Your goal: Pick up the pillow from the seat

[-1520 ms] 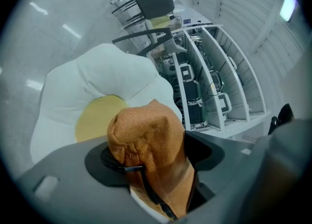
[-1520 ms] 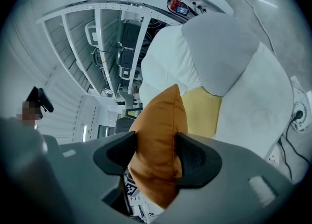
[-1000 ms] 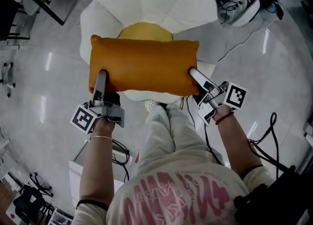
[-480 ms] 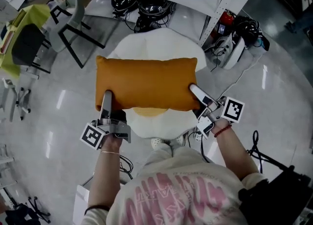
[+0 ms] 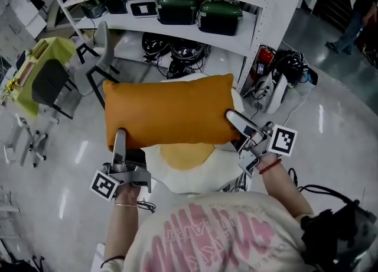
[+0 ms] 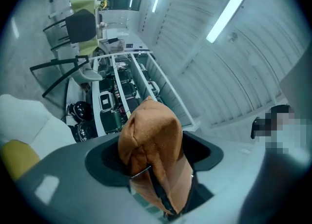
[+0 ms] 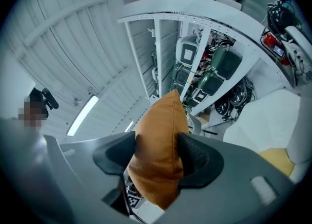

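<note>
Pillow [image 5: 168, 111] is counted once in the head view, held above the one white seat [image 5: 165, 173] by the left gripper [image 5: 120, 138] and right gripper [image 5: 231, 117]. In the left gripper view, one orange corner is clamped between two jaws. In the right gripper view, the other corner is clamped likewise.

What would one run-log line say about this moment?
left gripper: shut on pillow | right gripper: shut on pillow | pillow: held above seat

A lab or workshop: metal shelving [image 5: 236, 40] with equipment cases [image 5: 220, 15], cable coils [image 5: 184, 49] and a fire extinguisher [image 5: 264, 62].
</note>
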Tool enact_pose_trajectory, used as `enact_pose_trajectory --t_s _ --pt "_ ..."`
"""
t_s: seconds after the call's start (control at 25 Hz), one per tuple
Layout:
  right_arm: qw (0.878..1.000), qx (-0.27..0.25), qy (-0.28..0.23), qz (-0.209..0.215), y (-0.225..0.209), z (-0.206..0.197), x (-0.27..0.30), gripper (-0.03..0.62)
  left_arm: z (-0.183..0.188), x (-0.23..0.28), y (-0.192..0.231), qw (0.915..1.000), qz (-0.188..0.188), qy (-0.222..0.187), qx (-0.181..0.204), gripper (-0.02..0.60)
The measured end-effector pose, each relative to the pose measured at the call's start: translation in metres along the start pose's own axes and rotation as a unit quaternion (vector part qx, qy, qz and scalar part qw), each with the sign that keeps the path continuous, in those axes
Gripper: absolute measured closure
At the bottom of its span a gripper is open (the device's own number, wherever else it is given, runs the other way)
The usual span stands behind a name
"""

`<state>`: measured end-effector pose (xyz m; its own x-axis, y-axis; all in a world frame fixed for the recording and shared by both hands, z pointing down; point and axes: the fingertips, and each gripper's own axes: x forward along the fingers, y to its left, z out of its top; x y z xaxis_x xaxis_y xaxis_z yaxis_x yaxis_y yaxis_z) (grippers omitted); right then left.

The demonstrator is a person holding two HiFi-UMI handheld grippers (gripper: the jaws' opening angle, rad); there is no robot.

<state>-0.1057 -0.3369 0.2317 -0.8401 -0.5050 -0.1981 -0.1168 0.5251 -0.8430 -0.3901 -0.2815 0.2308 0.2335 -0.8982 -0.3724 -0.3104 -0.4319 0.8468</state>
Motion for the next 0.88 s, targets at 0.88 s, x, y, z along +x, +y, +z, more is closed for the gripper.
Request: enact_pose_trajectory --t_s 0.88 --pt "0.998 -0.048 -0.001 0.047 0.051 0.016 -0.047 0.321 -0.037 -0.022 -0.069 0.9899 -0.066 0.101 0.075 0.247"
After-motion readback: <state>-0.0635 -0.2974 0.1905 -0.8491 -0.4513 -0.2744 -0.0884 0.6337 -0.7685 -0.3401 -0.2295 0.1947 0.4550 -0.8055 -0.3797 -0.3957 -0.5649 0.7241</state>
